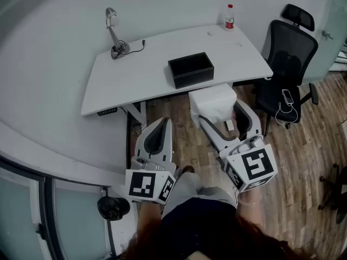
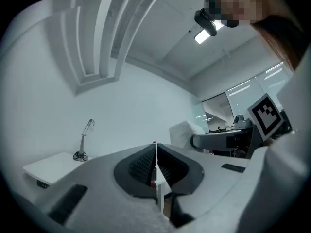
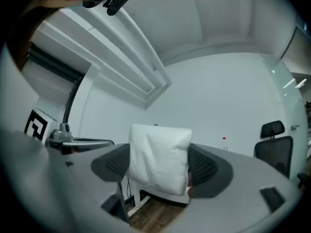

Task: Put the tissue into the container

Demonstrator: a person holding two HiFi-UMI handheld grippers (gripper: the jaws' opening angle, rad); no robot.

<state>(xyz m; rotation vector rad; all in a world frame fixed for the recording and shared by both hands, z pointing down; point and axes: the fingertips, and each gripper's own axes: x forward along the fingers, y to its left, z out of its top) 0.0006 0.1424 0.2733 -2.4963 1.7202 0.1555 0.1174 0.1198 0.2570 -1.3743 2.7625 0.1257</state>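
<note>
**Supervisor:** Where are you with the tissue?

**Operator:** I have it in my right gripper (image 3: 159, 168). The tissue (image 3: 159, 157) is a plump white pack, and the gripper's own view shows it wedged between the two dark pads. The jaws stand wide because the pack is wide, and they are clenched on it from both sides. From the head view I see it in the air over the wooden floor (image 1: 179, 145), just short of the table's near edge.

**Supervisor:** And the container?

**Operator:** The container (image 1: 191, 69) is a black open box standing on the white table (image 1: 135, 80), close to the front edge. It is a little ahead and to the left of where I hold the pack. Its inside looks dark and I can see nothing in it.

**Supervisor:** What about your other hand?

**Operator:** My left gripper (image 2: 156, 161) has its jaws pressed together with nothing between them. It hangs low beside me, off the table.

**Supervisor:** So how much is left?

**Operator:** I'd say the pickup is done and the placing is not. I need to carry the pack forward over the box, lower it in and let go. The fit looks snug to me, so I'd line it up with care.
</note>
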